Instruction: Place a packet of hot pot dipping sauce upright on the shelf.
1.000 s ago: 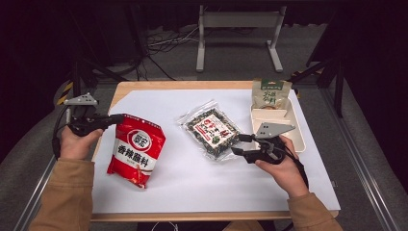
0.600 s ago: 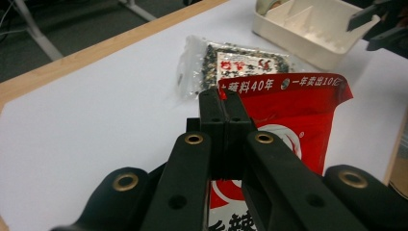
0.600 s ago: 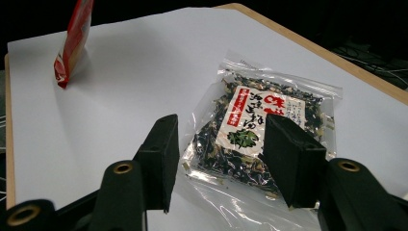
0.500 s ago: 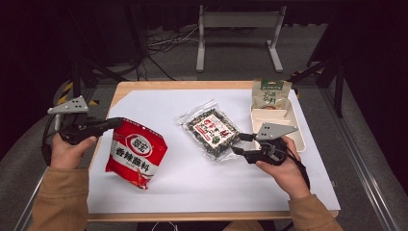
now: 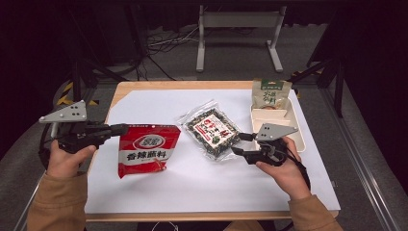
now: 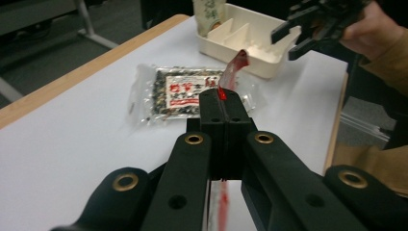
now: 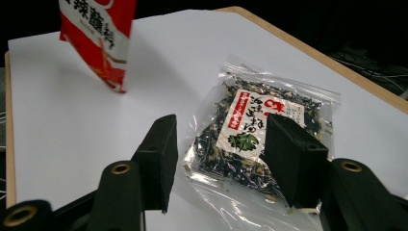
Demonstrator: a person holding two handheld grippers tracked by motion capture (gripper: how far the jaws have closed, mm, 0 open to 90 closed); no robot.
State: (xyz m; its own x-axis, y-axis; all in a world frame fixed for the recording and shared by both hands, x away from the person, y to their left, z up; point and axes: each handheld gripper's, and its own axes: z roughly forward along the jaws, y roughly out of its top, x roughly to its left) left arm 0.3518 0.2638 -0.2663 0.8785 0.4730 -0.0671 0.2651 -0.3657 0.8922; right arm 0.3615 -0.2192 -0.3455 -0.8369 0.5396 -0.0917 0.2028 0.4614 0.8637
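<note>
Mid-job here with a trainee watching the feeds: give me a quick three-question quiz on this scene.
1. True or false: the left gripper is shut on the red packet.
2. What lies just ahead of the open right gripper: (a) the tray, (b) the clear packet, (c) the red packet?
3. What stands at the tray's far end?

Key: 1 true, clamped on its edge. 2 b, the clear packet. 3 a green pouch.
</note>
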